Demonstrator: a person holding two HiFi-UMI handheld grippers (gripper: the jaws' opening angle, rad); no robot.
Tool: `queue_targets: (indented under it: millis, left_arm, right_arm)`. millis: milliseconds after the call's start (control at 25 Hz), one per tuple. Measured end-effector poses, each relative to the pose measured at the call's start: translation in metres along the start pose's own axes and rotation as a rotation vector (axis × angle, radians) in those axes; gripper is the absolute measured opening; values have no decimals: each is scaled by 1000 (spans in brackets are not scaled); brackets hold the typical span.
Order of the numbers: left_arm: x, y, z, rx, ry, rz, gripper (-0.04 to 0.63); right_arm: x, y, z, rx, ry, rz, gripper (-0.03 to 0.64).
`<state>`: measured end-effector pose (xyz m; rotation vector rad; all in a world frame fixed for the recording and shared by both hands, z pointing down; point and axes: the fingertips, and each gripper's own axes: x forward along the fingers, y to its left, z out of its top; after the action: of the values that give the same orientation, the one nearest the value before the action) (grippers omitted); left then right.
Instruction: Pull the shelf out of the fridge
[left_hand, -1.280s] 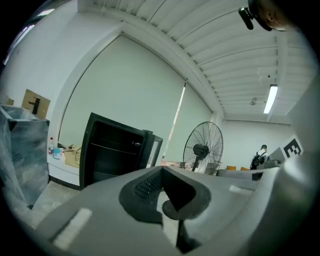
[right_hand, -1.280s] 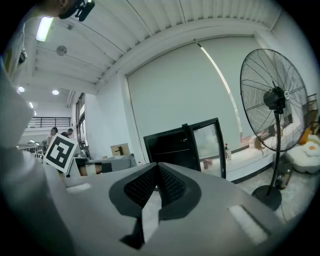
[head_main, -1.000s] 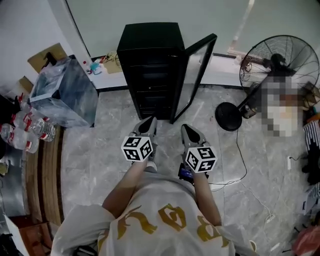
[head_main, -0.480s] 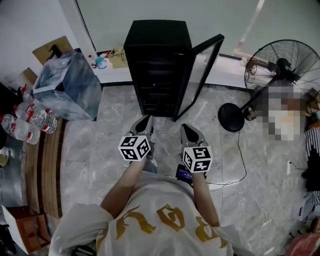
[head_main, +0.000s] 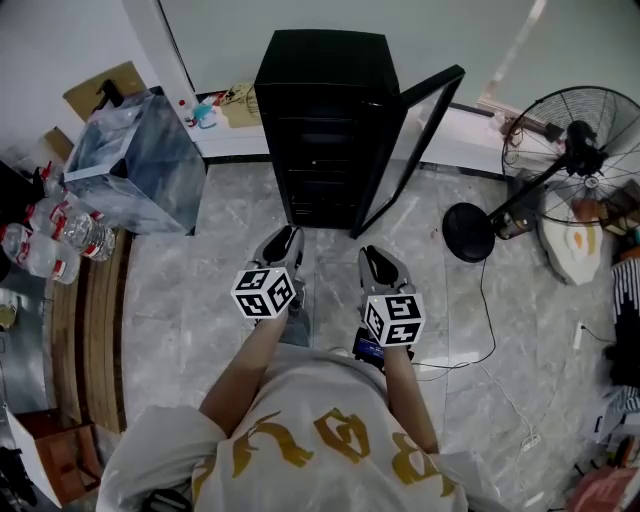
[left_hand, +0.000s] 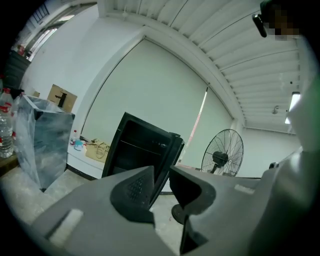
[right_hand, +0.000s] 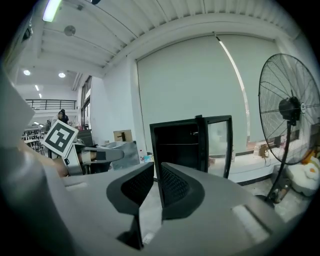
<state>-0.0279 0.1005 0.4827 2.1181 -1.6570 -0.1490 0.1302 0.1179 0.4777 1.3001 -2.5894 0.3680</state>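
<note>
The black fridge (head_main: 320, 110) stands against the far wall with its glass door (head_main: 412, 140) swung open to the right. Dark shelves (head_main: 320, 165) show as faint lines inside, all pushed in. My left gripper (head_main: 288, 238) and right gripper (head_main: 374, 258) hover side by side above the floor, a short way in front of the fridge and touching nothing. In the left gripper view the fridge (left_hand: 134, 145) is straight ahead past the left gripper (left_hand: 161, 171). The right gripper (right_hand: 156, 169) also faces the fridge (right_hand: 177, 142). Both pairs of jaws stand close together with only a slit, empty.
A standing fan (head_main: 578, 135) with a round base (head_main: 468, 232) is right of the door, its cable (head_main: 482, 330) trailing over the marble floor. A clear plastic bin (head_main: 130, 175), water bottles (head_main: 55, 245) and a wooden bench (head_main: 90, 340) are at the left.
The view has shifted so the fridge sits a little higher and further right. Both grippers have stayed side by side, drifting slightly left, with jaws unchanged.
</note>
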Motion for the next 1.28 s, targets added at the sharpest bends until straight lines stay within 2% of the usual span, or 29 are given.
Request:
queue_targets:
  millis: [200,400,560,760,1000,1280]
  left_arm:
    - [43,24,10,-35,20,-23,84]
    - [102,56,24,-42,60,-73,85]
    - [154,88,34,-78,98,-112,85]
    - [206,98,50,-20,133,-220,86]
    - [240,105,51,-14,180,-304,86]
    - [266,116,49,-122,216,-333,86]
  right_arm:
    - [47,-4,4,-7,39,-9,74]
    - [108,-21,15,32,63,-57,75]
    - [156,-30,21,31,105,-95,87]
    - [201,-44,39,62,100,-169,91]
    - [234,-46,49,84,98,-198,91]
    - [260,-64,53,129,89,-214,89]
